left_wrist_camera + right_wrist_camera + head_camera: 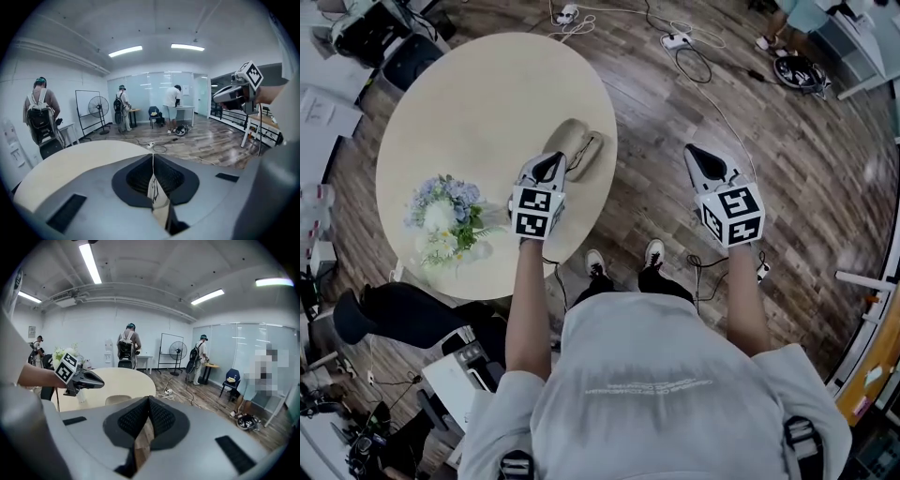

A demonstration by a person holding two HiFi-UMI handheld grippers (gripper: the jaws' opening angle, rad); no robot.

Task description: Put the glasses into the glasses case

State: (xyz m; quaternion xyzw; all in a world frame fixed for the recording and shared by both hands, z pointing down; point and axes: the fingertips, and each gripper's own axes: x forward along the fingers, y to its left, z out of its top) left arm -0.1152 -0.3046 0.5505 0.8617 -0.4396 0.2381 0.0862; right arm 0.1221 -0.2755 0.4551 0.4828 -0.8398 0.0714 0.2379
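Observation:
A tan glasses case (571, 142) lies near the right edge of the round beige table (478, 103). Along its right side runs a thin dark shape, seemingly the glasses (593, 151). My left gripper (549, 169) hovers just in front of the case with its jaws shut and nothing clearly between them. Off the table's right side, my right gripper (697, 157) hangs over the floor, shut and empty. The right gripper view shows its own shut jaws (149, 398), the left gripper (79, 377) and the case (117, 400). In the left gripper view the jaws meet at the tip (153, 156).
A vase of white and blue flowers (443, 217) stands at the table's front left. Cables and a power strip (677, 40) lie on the wooden floor beyond the table. Several people (41, 115) stand by desks, a fan (97, 108) and a whiteboard at the room's walls.

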